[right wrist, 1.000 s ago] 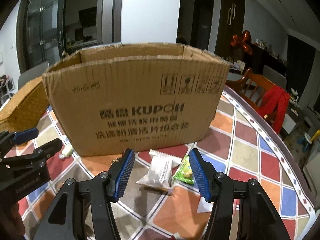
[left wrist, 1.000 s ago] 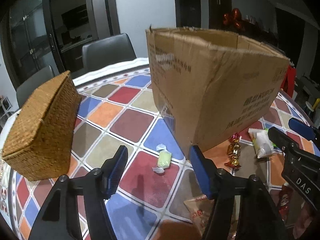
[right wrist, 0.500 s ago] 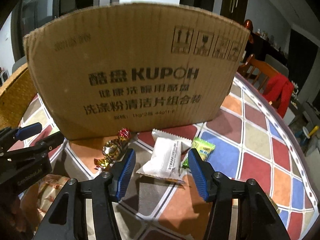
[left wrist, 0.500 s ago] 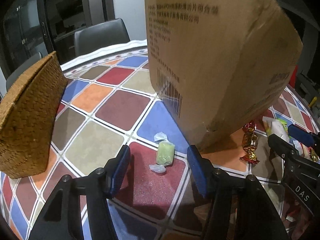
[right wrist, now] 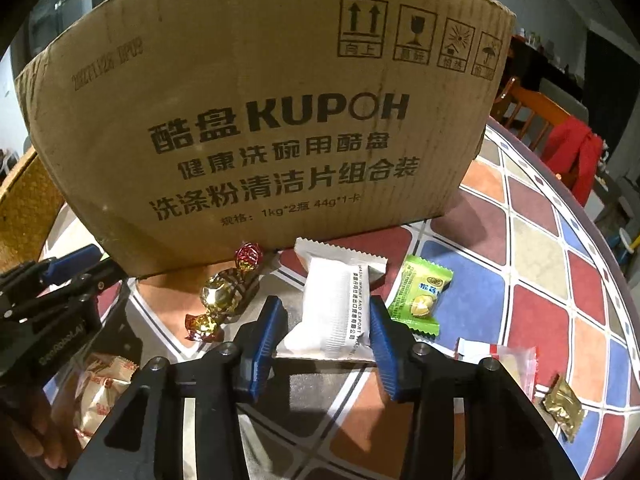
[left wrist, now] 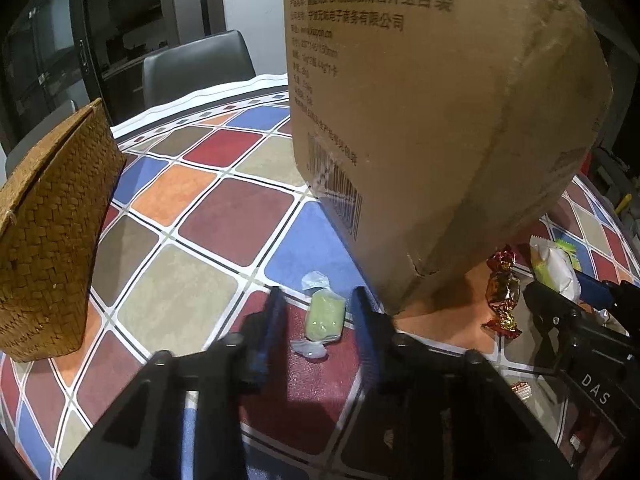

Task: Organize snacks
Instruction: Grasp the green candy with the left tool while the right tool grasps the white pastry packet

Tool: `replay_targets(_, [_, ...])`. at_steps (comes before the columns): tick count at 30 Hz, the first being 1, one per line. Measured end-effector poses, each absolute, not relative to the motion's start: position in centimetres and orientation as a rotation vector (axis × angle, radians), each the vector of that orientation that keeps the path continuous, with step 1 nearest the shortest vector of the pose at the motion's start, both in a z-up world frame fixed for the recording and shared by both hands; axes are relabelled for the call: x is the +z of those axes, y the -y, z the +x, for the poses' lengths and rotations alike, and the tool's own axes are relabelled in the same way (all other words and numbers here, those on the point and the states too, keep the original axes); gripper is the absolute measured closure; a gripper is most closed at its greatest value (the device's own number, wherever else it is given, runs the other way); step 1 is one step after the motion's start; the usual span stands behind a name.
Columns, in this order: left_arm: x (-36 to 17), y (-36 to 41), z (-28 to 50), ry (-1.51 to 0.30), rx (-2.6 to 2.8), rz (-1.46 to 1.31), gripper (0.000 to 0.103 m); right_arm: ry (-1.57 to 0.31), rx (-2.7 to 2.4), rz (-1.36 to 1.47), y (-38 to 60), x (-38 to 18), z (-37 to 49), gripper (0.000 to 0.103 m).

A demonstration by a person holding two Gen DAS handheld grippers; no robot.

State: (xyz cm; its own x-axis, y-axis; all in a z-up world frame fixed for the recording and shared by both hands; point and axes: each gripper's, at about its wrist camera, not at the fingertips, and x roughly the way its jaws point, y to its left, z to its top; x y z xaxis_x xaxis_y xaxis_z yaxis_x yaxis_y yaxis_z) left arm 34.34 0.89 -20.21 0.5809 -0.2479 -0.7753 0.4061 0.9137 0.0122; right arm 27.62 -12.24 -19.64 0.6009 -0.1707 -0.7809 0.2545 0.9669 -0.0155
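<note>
Dim dining room, dark chairs (left wrist: 192, 66) far behind a table (left wrist: 224, 220) tiled in red, blue, orange and beige. Tall cardboard box (right wrist: 260, 120) mid-table, wicker basket (left wrist: 48, 240) far left. Left gripper (left wrist: 316, 300) closing around a pale-green wrapped candy (left wrist: 323, 316), pads not yet touching. Right gripper (right wrist: 328, 316) closing around a white snack packet (right wrist: 336, 304), right pad at its edge. Gold foil candy (right wrist: 220, 298) left, green sachet (right wrist: 420, 296) right.

dark chair (left wrist: 196, 66), wooden chair (right wrist: 532, 110), red cloth (right wrist: 576, 152)
</note>
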Motion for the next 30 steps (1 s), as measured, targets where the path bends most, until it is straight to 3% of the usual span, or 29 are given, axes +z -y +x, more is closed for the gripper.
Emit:
replay_targets(3, [-20.2,-0.9,34.3,-0.871,-0.383,0.207,0.083,-0.892,-0.24,0.107,12.3,-19.6,27.6,0.059])
replay_targets(30, [-14.9,-1.0,29.8,-0.83,-0.303,0.209,0.084,-0.799,-0.177,0.118,14.6,-15.3,25.2,0.061])
